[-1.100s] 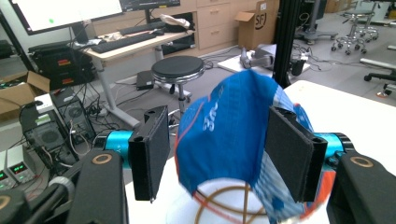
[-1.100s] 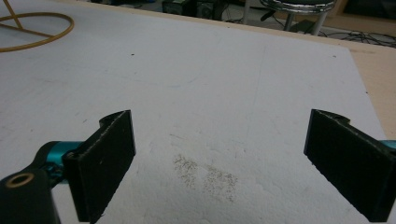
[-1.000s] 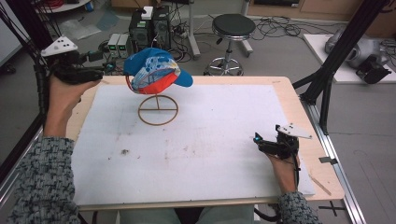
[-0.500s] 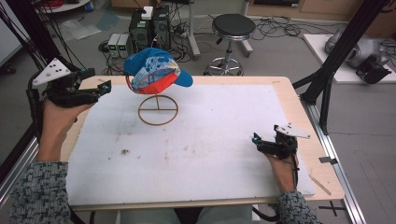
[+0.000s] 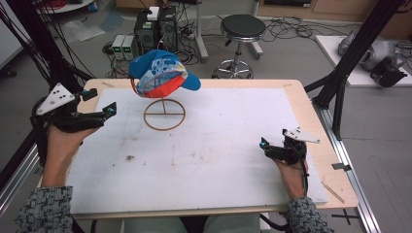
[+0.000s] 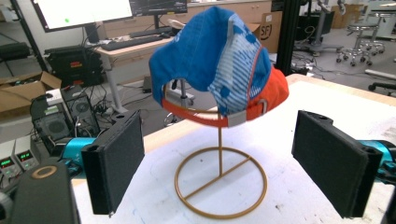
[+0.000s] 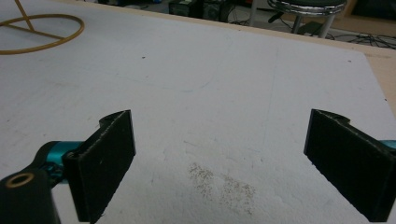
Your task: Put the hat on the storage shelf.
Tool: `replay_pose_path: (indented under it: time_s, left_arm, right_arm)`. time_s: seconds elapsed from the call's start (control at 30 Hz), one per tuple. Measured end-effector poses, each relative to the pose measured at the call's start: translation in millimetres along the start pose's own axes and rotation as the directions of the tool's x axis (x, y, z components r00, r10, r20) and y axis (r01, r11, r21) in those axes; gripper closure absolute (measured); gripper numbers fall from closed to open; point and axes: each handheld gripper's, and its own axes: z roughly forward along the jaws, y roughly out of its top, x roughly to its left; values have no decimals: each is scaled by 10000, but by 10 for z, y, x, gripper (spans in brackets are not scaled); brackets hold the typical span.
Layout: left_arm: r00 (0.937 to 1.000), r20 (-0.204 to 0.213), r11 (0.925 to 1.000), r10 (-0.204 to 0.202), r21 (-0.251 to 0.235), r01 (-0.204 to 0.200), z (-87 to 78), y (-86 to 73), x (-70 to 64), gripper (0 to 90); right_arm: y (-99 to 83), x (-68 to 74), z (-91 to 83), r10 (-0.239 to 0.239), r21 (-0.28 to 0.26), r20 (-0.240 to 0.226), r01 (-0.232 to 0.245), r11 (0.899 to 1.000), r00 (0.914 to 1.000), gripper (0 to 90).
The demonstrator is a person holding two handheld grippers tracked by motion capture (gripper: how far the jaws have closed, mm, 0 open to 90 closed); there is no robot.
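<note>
Baseball cap [image 5: 163, 77], blue fabric with paler printed patches and an orange-red band and underside, perched atop a thin brass-coloured wire stand [image 5: 164, 113] at the far left of the table. Stand made of a slim upright rod rising from a flat ring base crossed by a single spoke, resting on the white sheet [image 5: 214, 145]. In the left gripper view, cap [image 6: 219, 60] seen from the back: curved opening, orange strap with a grey buckle, crown tilted, rod and ring [image 6: 220, 182] directly below.

Left gripper [image 5: 99, 107] at the left table edge, raised off the surface, jaws spread wide apart, pointing toward the stand, not touching it; grey three-cornered plate on top. Flat black matte pads [image 6: 116, 158] flanking the cap in the left gripper view, teal fittings behind them.

Right gripper [image 5: 265, 144] low at the right side of the sheet, well apart from the cap, jaws also wide apart with nothing between; rectangular black pads [image 7: 105, 158] over bare sheet, a brownish speckled smudge [image 7: 222, 184] between them.

White sheet matte, scuffed, lightly stained, laid on a pale wooden board [image 5: 311, 111]. Beyond the table: black round stool [image 5: 243, 26] on a chrome base, computer towers [image 5: 155, 24], tangled cables on a grey floor, black frame struts at both sides. Patterned knit sleeves [image 5: 43, 208] at the bottom edge.
</note>
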Motion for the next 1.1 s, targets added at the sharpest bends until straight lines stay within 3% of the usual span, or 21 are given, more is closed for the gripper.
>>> replay_pose_path:
  time_s: [0.37,0.6,1.1]
  left_arm:
    - [9999,-85,9999,-125,-44,125,-100,-354,-122,152]
    - [9995,-185,9993,-264,249,269,-69,-529,-62,152]
    - [9978,-559,9988,-358,300,376,-161,-605,30,149]
  right_arm:
    - [2,-1,5,45,30,-18,-45,10000,10000,78]
    - [-3,-4,-1,28,47,-11,-28,10000,10000,78]
    - [-5,26,26,-114,77,-91,114,9999,9999,78]
